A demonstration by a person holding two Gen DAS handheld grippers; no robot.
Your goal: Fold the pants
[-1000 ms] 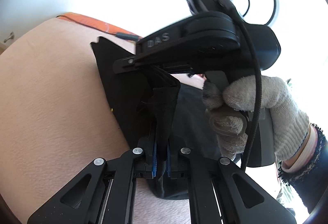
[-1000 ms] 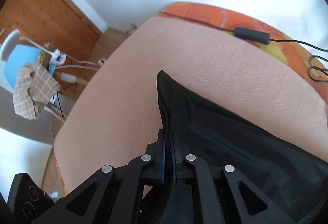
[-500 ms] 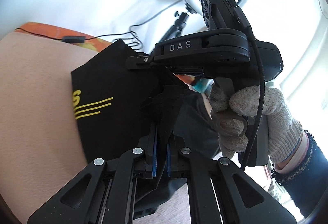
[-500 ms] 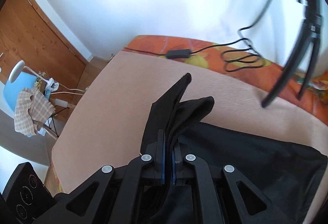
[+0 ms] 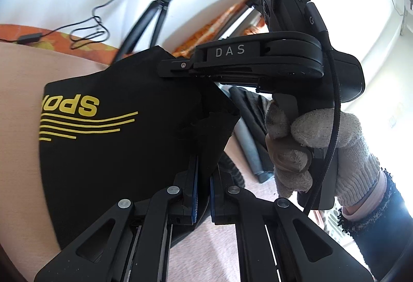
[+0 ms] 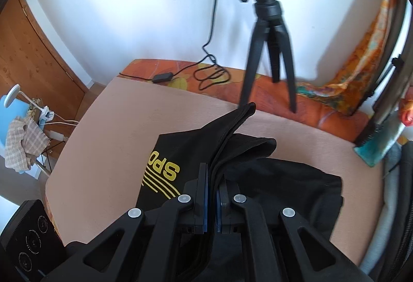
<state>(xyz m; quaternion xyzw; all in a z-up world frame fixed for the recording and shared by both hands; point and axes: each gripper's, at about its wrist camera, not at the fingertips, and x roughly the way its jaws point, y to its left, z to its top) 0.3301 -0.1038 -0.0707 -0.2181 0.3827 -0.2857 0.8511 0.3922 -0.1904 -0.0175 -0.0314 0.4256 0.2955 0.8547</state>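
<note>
Lying on the peach blanket [image 6: 108,127], the black sports pants [image 5: 108,153] now show their yellow print [image 5: 85,114], hidden a second ago. Left gripper [image 5: 203,191] and right gripper [image 6: 211,194] remain clamped on bunched fabric; tripod [image 6: 268,49] has entered view.

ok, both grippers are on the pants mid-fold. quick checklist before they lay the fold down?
1. Left gripper shut on the black pants: ok.
2. Right gripper shut on pants, several layers between its fingers: ok.
3. Held edges aligned with each other: cannot tell.
4. Bare pink blanket to the left of the fabric: ok.
5. Tripod stands behind the blanket's far edge, near the lifted corner: cannot tell if clear.
6. Lower layer flat: not ok, it looks bunched at right.
</note>
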